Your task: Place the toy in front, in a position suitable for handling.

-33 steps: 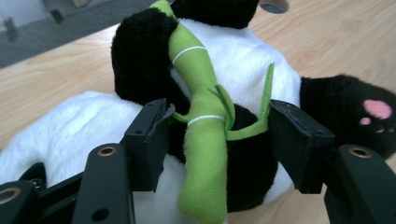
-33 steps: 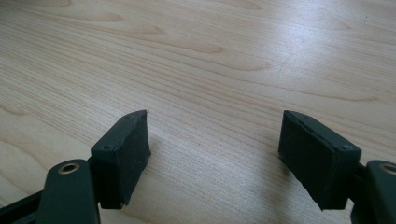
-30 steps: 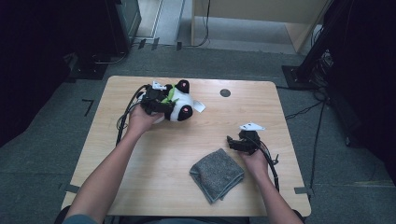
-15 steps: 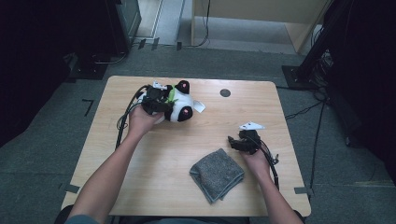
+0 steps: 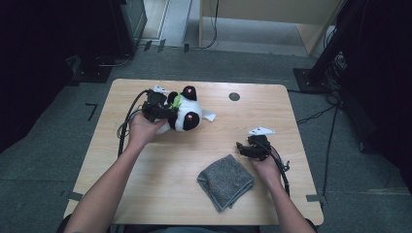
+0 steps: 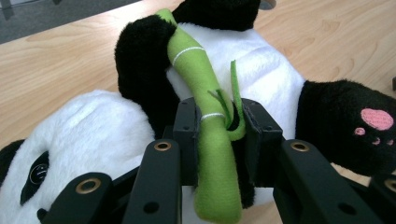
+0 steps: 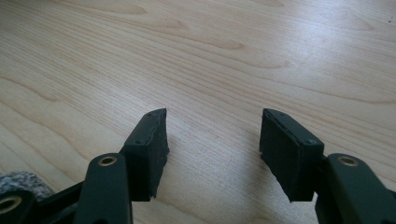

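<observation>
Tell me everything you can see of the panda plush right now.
The panda plush is soft, fluffy fabric, white on head and belly, with black ears, eye patches and limbs; pink paw prints mark its feet. It lies tipped on its side at the far left part of the wooden table. A green felt bamboo stalk with white stitched rings runs across its chest, under one black arm. The left claw is clamped on that stalk, its jaws pressing both sides. The grey cloth lies apart from it.
</observation>
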A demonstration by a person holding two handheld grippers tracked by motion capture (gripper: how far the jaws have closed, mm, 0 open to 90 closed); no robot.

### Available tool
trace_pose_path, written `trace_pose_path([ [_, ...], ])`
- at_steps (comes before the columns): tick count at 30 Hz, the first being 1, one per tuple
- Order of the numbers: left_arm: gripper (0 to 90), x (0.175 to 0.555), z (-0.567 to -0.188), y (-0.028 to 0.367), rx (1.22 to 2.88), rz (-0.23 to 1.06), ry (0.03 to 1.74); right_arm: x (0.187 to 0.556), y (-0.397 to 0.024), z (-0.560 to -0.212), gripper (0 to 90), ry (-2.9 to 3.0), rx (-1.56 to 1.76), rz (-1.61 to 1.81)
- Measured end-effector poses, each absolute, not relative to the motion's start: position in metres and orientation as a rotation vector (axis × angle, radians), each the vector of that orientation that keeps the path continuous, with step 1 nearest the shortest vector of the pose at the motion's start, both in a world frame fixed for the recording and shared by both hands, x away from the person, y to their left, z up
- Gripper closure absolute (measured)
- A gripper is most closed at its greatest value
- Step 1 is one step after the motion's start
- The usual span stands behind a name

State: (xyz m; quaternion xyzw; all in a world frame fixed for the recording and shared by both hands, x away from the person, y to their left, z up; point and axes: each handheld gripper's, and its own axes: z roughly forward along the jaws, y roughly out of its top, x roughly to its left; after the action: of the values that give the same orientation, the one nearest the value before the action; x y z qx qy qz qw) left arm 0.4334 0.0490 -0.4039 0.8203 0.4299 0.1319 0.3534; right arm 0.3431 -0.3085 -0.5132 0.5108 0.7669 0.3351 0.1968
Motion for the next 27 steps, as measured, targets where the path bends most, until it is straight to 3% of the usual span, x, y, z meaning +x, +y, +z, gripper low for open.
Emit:
trace_pose_path([
  [11,70.2,0.392,-0.407,0.052,2.138,0.309,1.099,0.329,-0.304,-0.501,40.8,2.194,1.396,0.983],
  [15,69.9,0.377,-0.408,0.048,2.173,0.36,1.074,0.319,-0.302,-0.491,40.4,2.191,1.384,1.031],
  [21,69.4,0.371,-0.415,0.05,2.142,0.326,1.082,0.296,-0.294,-0.479,34.5,2.209,1.347,1.11],
  [27,69.0,0.368,-0.417,0.051,2.132,0.315,1.08,0.278,-0.286,-0.477,34.5,2.257,1.296,1.141],
])
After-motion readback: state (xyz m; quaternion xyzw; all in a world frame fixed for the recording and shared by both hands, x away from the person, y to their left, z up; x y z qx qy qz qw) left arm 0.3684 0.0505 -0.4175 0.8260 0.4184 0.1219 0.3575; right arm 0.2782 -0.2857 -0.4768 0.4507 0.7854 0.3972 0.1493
